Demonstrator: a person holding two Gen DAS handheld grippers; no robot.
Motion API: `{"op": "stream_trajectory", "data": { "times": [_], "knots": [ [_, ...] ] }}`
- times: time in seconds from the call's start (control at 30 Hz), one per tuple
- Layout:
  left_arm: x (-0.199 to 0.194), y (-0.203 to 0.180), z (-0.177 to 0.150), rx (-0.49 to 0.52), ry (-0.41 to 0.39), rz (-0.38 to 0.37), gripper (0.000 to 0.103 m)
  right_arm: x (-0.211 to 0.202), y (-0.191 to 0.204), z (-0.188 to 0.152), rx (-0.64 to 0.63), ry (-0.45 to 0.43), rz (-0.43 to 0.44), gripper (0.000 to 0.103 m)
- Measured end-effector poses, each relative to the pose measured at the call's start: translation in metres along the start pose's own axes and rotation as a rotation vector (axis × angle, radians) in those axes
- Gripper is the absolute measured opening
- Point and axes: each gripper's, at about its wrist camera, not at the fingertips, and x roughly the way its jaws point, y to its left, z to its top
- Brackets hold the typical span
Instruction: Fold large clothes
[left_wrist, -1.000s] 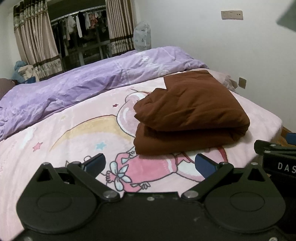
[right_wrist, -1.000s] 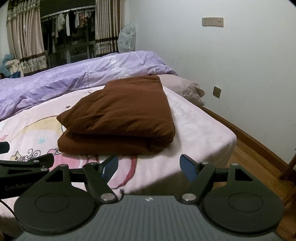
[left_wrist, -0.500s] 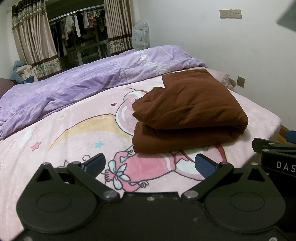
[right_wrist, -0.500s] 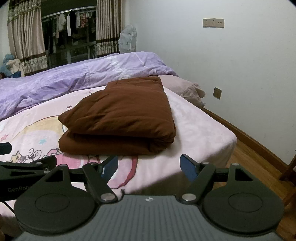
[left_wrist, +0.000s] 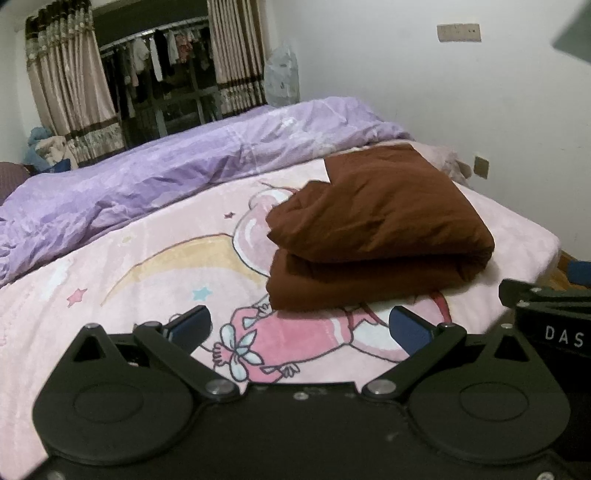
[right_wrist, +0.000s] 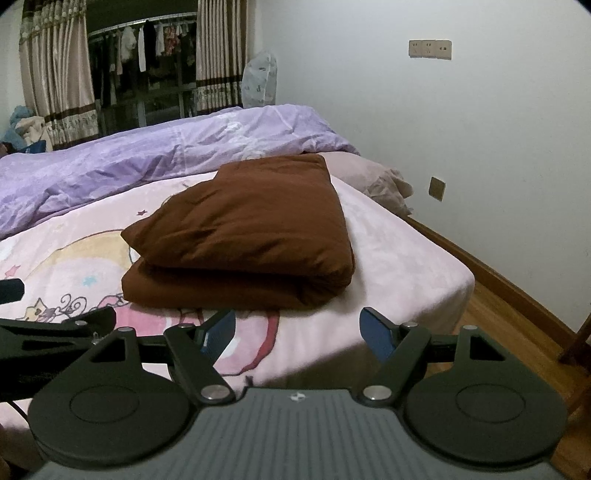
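Note:
A brown garment (left_wrist: 373, 229) lies folded into a thick rectangle on the pink cartoon blanket (left_wrist: 129, 266) near the bed's right corner; it also shows in the right wrist view (right_wrist: 251, 229). My left gripper (left_wrist: 301, 326) is open and empty, held back from the bed's near edge, short of the garment. My right gripper (right_wrist: 297, 332) is open and empty, also short of the garment's near edge. The right gripper's side (left_wrist: 546, 314) shows at the right of the left wrist view, and the left gripper's side (right_wrist: 55, 332) at the left of the right wrist view.
A crumpled purple duvet (left_wrist: 166, 177) runs along the far side of the bed. A pink pillow (right_wrist: 376, 181) lies at the head by the white wall (right_wrist: 461, 129). Wooden floor (right_wrist: 517, 332) lies right of the bed. Curtains and hanging clothes (right_wrist: 140, 74) stand behind.
Both grippers have drifted back and up a little, so the garment sits slightly farther off. The garment has not moved and both grippers stay open.

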Motion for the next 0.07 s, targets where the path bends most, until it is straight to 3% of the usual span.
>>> {"op": "stream_trajectory", "data": {
  "times": [0.07],
  "knots": [
    [-0.0029, 0.0029, -0.0005, -0.015, -0.011, -0.012, 0.103, -0.0007, -0.0001, 0.0001, 0.0, 0.0, 0.0, 0.09]
  ]
}}
